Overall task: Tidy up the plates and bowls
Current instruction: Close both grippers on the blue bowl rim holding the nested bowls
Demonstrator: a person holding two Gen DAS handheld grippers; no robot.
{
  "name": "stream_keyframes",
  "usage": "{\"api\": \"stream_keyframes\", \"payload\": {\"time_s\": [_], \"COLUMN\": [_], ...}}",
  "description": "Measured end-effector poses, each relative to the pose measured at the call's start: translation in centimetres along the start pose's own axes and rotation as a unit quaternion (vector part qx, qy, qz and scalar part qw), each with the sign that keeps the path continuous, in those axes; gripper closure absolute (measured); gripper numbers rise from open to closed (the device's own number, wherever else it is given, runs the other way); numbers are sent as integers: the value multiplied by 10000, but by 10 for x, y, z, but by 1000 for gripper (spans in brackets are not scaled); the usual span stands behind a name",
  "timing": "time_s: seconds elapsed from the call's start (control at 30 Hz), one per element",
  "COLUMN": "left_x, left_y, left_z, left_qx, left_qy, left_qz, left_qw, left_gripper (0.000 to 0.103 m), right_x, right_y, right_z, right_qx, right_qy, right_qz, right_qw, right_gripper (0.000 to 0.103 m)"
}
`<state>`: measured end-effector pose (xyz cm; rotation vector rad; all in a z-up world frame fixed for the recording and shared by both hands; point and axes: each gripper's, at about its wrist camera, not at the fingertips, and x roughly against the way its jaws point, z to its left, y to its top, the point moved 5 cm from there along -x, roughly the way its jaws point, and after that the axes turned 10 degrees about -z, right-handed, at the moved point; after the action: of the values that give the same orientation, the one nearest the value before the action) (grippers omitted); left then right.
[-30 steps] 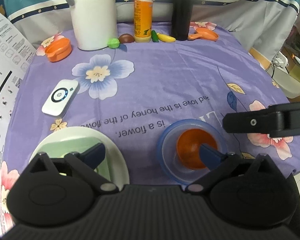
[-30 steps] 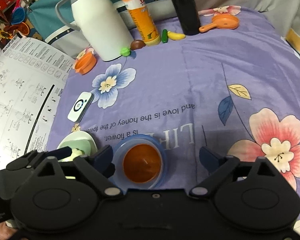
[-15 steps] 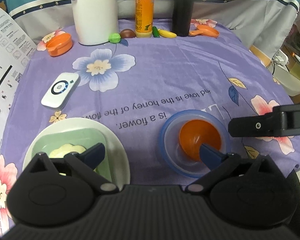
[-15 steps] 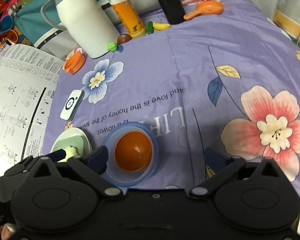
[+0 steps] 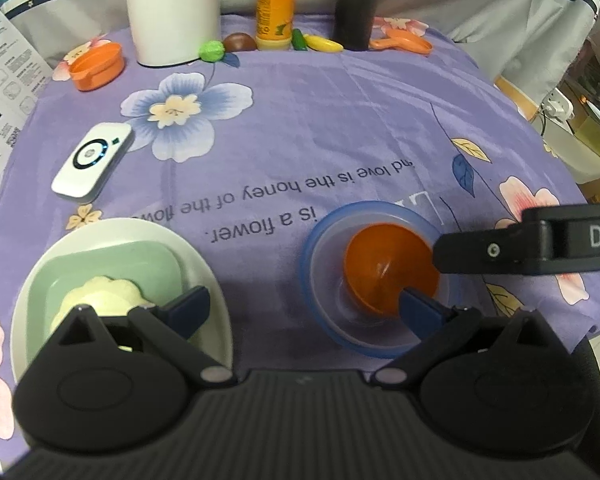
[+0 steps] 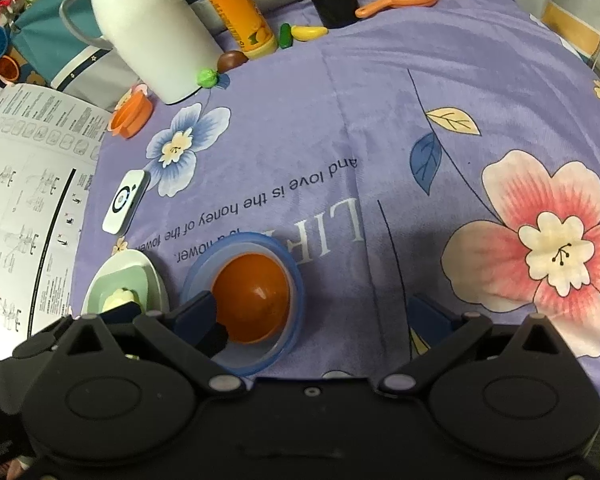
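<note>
An orange bowl [image 5: 388, 268] sits inside a clear blue-rimmed bowl [image 5: 324, 312] on the purple cloth; both also show in the right wrist view, the orange bowl [image 6: 252, 296] within the blue-rimmed bowl [image 6: 288, 264]. At the left a white plate [image 5: 204, 264] holds a green square dish [image 5: 100, 264] with a cream flower-shaped piece [image 5: 100, 300]; the plate [image 6: 156, 276] shows in the right view too. My left gripper [image 5: 304, 308] is open above both stacks. My right gripper [image 6: 312, 316] is open, its left finger over the bowls.
At the far edge stand a white thermos [image 5: 172, 12], an orange bottle [image 5: 276, 4], a black cylinder [image 5: 356, 4], toy foods [image 5: 320, 42], an orange pan [image 5: 404, 44] and an orange cup [image 5: 96, 66]. A white remote [image 5: 92, 162] lies left. A paper sheet [image 6: 20, 200] hangs at left.
Both grippers have drawn back toward the near edge, so the bowls and the plate stack show more fully. Nothing on the table moved.
</note>
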<state>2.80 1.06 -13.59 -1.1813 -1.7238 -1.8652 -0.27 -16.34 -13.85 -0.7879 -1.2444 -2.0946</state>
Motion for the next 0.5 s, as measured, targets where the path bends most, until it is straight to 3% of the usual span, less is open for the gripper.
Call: {"api": "stream_keyframes", "payload": {"time_s": [0.37, 0.5], "left_x": [-7, -8], "left_y": [2, 3], "left_z": [-6, -7], "left_qx": [-33, 21], "left_qy": [-116, -240], "left_qz": [-45, -45], "left_qw": [9999, 9997], "left_gripper": [3, 12], "right_x": [-6, -8], "right_y": [1, 0], "right_z": [3, 7], "right_qx": [74, 105], "right_qy": [44, 121], "right_qz": [-12, 35], "right_qw": [10000, 9999], "right_gripper": [20, 32]}}
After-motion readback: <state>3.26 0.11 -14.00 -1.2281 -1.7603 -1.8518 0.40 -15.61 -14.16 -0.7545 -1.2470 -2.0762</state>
